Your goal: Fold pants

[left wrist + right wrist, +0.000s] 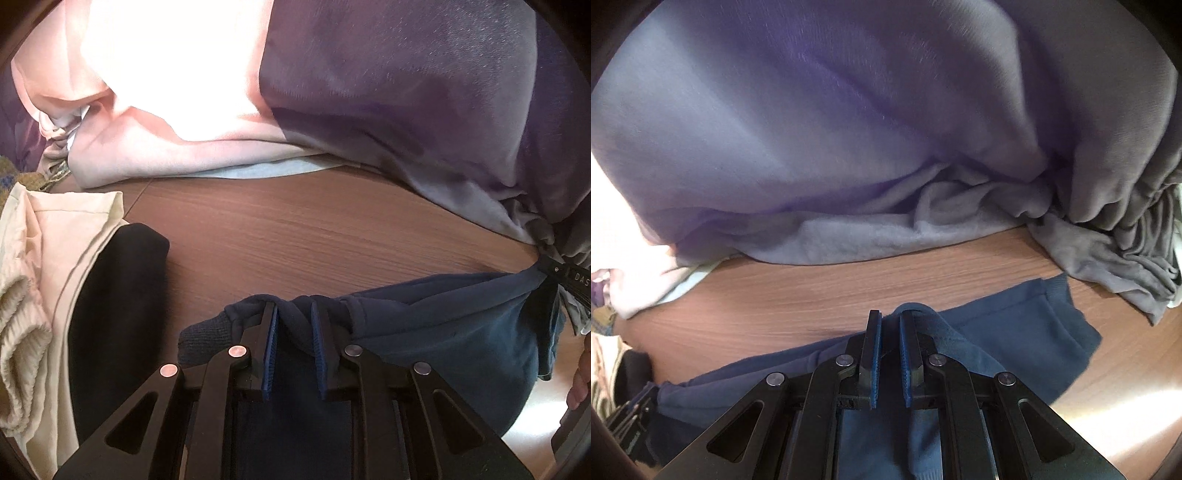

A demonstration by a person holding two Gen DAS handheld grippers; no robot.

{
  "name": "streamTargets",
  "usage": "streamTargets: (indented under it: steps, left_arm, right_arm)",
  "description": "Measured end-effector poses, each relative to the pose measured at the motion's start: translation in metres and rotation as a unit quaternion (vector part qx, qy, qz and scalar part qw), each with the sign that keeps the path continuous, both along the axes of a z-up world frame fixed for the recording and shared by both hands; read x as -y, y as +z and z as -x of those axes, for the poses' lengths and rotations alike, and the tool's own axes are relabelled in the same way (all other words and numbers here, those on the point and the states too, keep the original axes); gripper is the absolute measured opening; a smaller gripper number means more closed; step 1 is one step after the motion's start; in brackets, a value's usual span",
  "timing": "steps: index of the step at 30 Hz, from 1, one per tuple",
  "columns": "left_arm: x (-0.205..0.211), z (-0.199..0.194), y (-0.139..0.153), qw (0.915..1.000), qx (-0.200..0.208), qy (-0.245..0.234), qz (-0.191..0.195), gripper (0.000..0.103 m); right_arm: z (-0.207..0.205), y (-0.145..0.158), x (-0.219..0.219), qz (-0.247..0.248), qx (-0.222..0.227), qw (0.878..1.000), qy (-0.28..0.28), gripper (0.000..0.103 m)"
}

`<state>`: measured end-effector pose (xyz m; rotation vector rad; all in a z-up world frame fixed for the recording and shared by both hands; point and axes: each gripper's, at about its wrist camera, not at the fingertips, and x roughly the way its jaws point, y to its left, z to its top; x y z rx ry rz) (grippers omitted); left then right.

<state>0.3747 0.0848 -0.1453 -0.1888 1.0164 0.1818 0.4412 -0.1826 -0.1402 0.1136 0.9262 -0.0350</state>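
The navy blue pants (443,325) lie along the near edge of the wooden table (295,229). My left gripper (294,314) is shut on a bunched fold of the pants, with fabric pinched between its blue pads. In the right wrist view the pants (1034,332) stretch from lower left to a cuffed end at the right. My right gripper (890,321) is shut on a raised fold of the pants, with its jaws a narrow gap apart. The right gripper (554,273) also shows at the far right of the left wrist view, holding the same cloth taut.
A heap of purple-grey cloth (849,129) and pink cloth (166,92) fills the far side of the table. Folded cream (44,258) and black (114,295) garments sit at the left. A grey crumpled garment (1126,251) lies at the right.
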Motion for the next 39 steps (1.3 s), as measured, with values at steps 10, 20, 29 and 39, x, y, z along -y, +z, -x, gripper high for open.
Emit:
streamTargets:
  steps: [10,20,29,39]
  left_arm:
    - [0.002,-0.005,-0.005,0.9997,-0.006,-0.003,-0.021,0.036]
    - [0.016,0.022,0.034,0.9969,0.029,-0.042,-0.059,0.076]
    - [0.051,0.011,0.056,0.9661,0.035,-0.240,-0.088,0.076]
    - [0.094,-0.042,0.029,0.9363,-0.021,-0.350,-0.021,0.064]
  right_arm:
    - [-0.022,-0.025,0.000,0.012,-0.039,0.999,0.001,0.011]
    - [-0.009,0.007,-0.015,0.014,-0.045,0.996,0.081,0.046]
    - [0.032,0.040,-0.068,0.126,0.017,0.927,0.353,0.053]
    - [0.008,0.005,-0.084,0.199,-0.031,0.847,0.492,0.059]
